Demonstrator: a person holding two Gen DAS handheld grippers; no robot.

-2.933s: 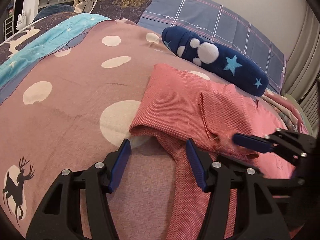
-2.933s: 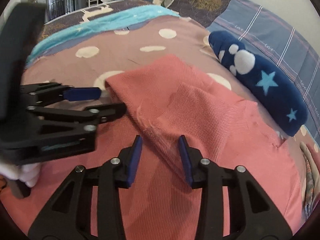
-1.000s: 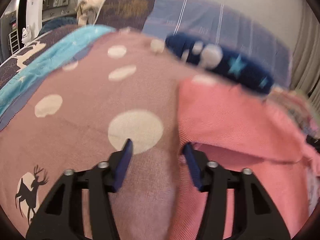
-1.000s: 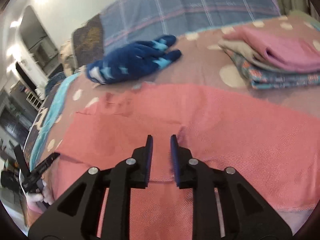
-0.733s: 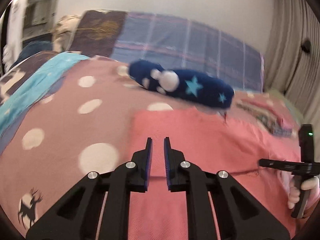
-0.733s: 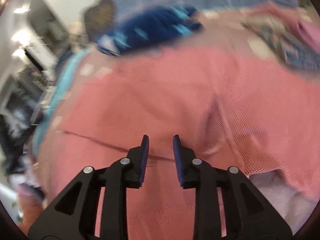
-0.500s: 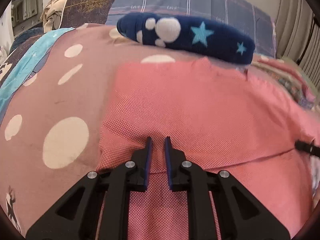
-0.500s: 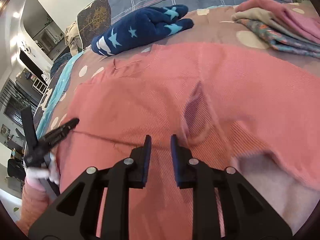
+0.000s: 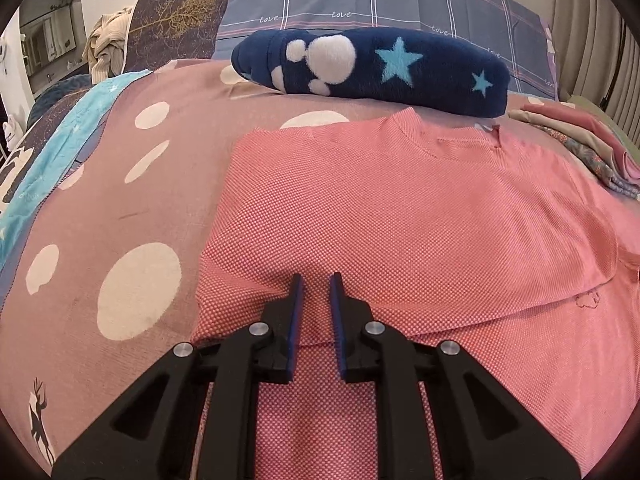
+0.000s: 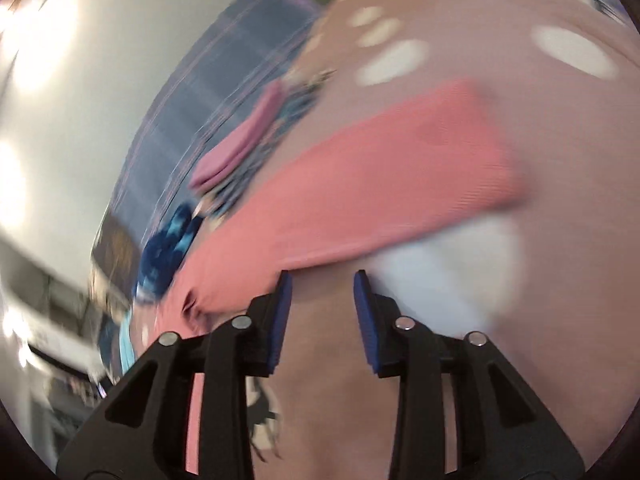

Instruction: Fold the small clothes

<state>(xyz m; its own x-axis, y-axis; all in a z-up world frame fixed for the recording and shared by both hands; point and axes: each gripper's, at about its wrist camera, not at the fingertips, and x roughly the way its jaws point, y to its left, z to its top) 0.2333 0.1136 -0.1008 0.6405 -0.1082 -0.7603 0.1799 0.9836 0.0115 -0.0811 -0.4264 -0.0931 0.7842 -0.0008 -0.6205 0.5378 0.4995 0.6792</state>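
Note:
A coral-pink knit shirt (image 9: 400,216) lies spread on the pink dotted bedspread (image 9: 120,200), with its lower part folded up over the body. My left gripper (image 9: 316,292) rests on the folded edge near the shirt's left side, its jaws a narrow gap apart with shirt fabric showing between them. In the blurred right wrist view the shirt (image 10: 380,176) lies ahead, and my right gripper (image 10: 322,284) is open and empty just off its near edge, over the bedspread (image 10: 560,160).
A navy plush cushion (image 9: 372,68) with stars lies behind the shirt. A stack of folded clothes (image 9: 580,140) sits at the right; it also shows in the right wrist view (image 10: 240,140). Plaid pillows (image 9: 360,4) line the headboard.
My right gripper has let go of the shirt, opened and swung away to its right edge. My left gripper stays on the folded edge with its jaws slightly wider.

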